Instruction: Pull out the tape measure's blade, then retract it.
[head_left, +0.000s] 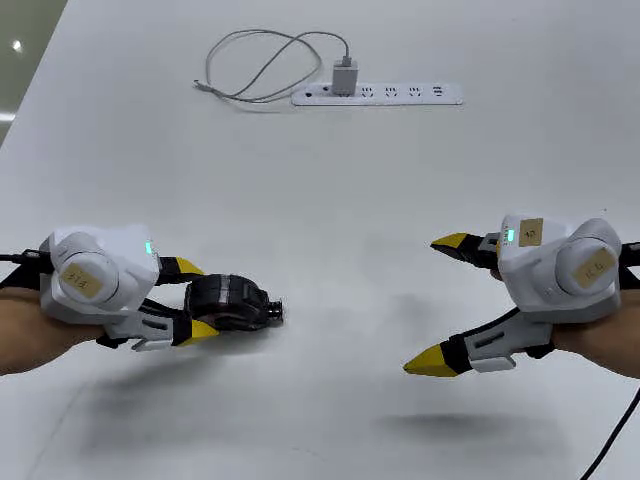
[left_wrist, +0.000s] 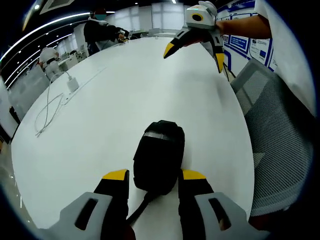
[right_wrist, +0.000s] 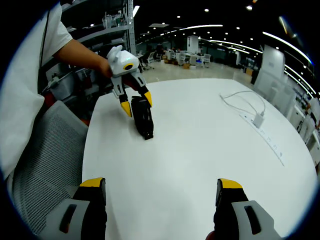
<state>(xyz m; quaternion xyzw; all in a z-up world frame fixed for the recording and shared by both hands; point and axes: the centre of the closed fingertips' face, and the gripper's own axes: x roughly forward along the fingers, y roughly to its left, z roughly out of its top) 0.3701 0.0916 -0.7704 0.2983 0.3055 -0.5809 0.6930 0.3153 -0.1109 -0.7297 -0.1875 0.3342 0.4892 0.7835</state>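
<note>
L side first: L tongs (head_left: 200, 299) sit low over the white bench (head_left: 330, 200), at its near-left part, held by a hand w/ bare forearm. Jaws are closed in on the black tape measure (head_left: 232, 302), one yellow tip on each flank of the case, so it's pinched at its rear end. Case lies lengthwise out ahead of the jaws; looks to rest on the bench, shadow right under it. Its small front nub faces twd the R side. In the left gripper view a black strap runs from the case back btw the two jaws, and a grey mesh chair (left_wrist: 272, 145) stands off the bench edge.

Mid bench, far side: white power strip (head_left: 400, 94) w/ a white charger (head_left: 345, 76) plugged in at its left end; grey cable (head_left: 262, 65) loops out leftward from it. All well apart from both tongs.

R side: R tongs (head_left: 436, 303) hover above the bench, well apart from the tape measure, pointed twd it. Jaws spread wide, nothing btw the yellow tips; right gripper view shows the same wide gap w/ bare bench beyond and the L tongs holding the case across the bench.
</note>
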